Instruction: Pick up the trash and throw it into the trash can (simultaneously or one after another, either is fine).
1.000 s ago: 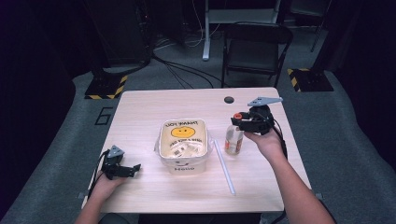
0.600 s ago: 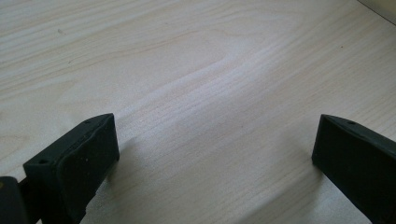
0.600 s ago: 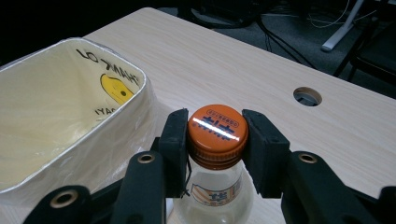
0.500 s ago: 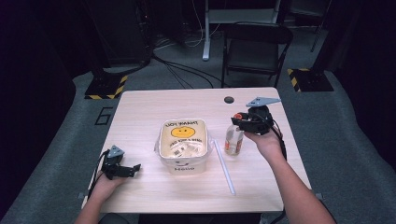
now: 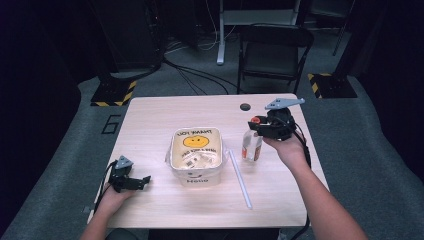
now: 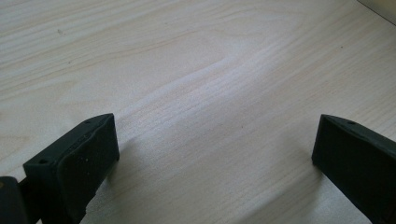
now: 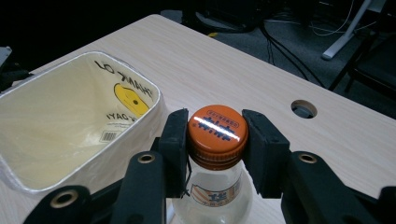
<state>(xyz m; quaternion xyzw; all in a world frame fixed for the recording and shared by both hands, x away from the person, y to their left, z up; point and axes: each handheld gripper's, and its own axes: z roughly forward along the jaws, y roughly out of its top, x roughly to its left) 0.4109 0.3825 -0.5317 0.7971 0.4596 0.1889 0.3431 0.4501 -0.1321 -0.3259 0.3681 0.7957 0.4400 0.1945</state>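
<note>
Right gripper (image 7: 215, 140) clamped on the orange cap (image 7: 217, 129) of the bottle (image 5: 251, 146) beside the bag (image 5: 194, 156); held only by the cap, the bottle could slip or swing into the bag.

Lit from above: bright pale table (image 5: 165, 115), dim floor and near-black surroundings in the high view. Soft, slightly blurry there, with grainy dark areas. Short soft shadows beside the black pads (image 6: 79, 158) in the left gripper view, woodgrain sharp mid-frame. White streak of glare on the orange cap (image 7: 217, 128), crisp; background chair and cables softer.
</note>
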